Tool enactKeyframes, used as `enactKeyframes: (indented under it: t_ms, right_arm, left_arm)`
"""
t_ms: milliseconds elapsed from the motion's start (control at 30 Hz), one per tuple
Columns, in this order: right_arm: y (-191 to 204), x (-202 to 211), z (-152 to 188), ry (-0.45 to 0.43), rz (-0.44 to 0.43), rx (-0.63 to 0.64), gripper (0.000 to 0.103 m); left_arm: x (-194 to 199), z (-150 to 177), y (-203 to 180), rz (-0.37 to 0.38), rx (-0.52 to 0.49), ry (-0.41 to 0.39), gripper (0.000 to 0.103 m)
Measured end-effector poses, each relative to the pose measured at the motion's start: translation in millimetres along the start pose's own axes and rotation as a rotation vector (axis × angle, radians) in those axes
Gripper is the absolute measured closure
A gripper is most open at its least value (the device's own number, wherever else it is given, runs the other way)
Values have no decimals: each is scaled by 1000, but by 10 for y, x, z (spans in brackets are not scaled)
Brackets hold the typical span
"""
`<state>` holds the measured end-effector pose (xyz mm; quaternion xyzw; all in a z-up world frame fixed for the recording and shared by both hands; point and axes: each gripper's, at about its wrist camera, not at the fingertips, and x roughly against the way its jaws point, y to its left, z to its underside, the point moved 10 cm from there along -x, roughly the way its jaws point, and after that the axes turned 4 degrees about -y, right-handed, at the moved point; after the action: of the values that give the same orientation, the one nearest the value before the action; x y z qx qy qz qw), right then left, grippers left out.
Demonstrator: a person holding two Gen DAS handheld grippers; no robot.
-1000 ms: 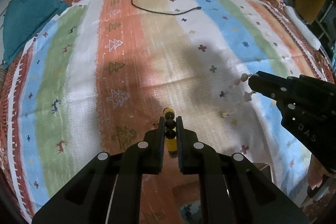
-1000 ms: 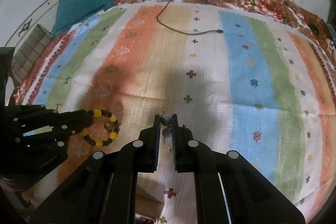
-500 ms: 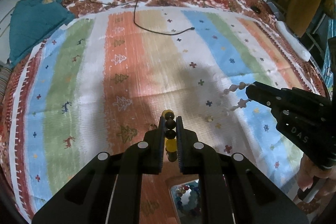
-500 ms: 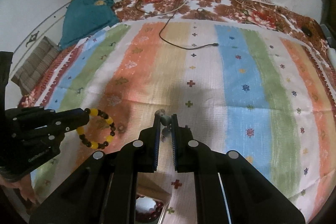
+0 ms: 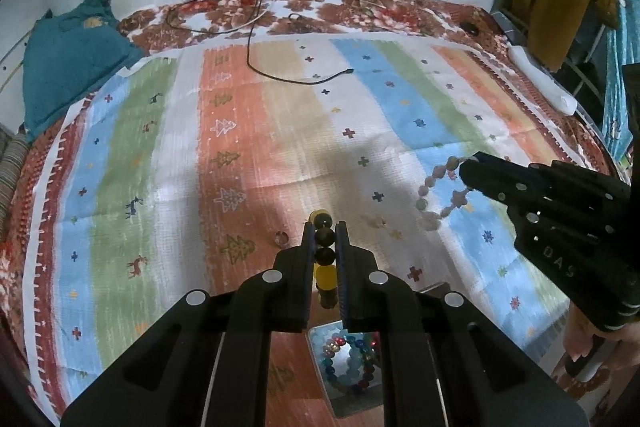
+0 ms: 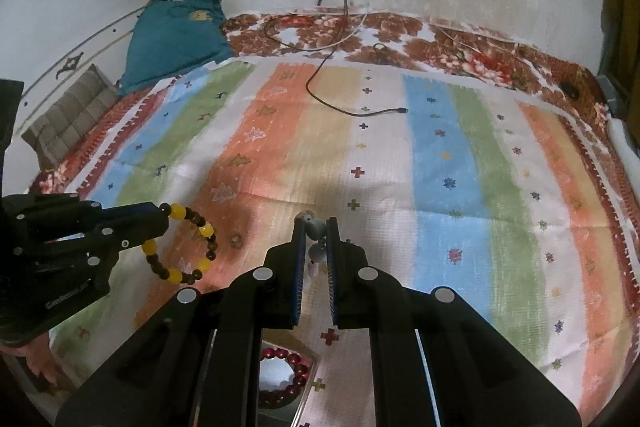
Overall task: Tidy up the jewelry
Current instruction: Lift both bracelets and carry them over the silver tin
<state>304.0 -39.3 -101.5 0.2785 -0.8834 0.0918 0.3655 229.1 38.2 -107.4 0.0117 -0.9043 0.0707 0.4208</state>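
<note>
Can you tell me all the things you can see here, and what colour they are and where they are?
yellow and dark bead bracelet: 1, yellow and brown, hanging from the left gripper
pale bead bracelet: 1, pastel, hanging from the right gripper
striped cloth: 1, many colours, spread out below
box of bracelets: 1, coloured beads inside, under the left gripper
red bead bracelet: 1, red, in a box under the right gripper
black cable: 1, black, far side of the cloth
teal cloth: 1, teal, far left corner
left gripper: 1, black, shut on the bracelet
right gripper: 1, black, shut on the bracelet
</note>
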Motion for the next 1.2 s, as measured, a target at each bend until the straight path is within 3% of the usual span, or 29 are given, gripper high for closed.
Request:
enactKeyframes:
  t_ms: [1200]
  right_arm:
    - [294, 595, 465, -17, -40, 34, 92]
  left_arm:
    - [621, 370, -327, 47, -54, -97, 94]
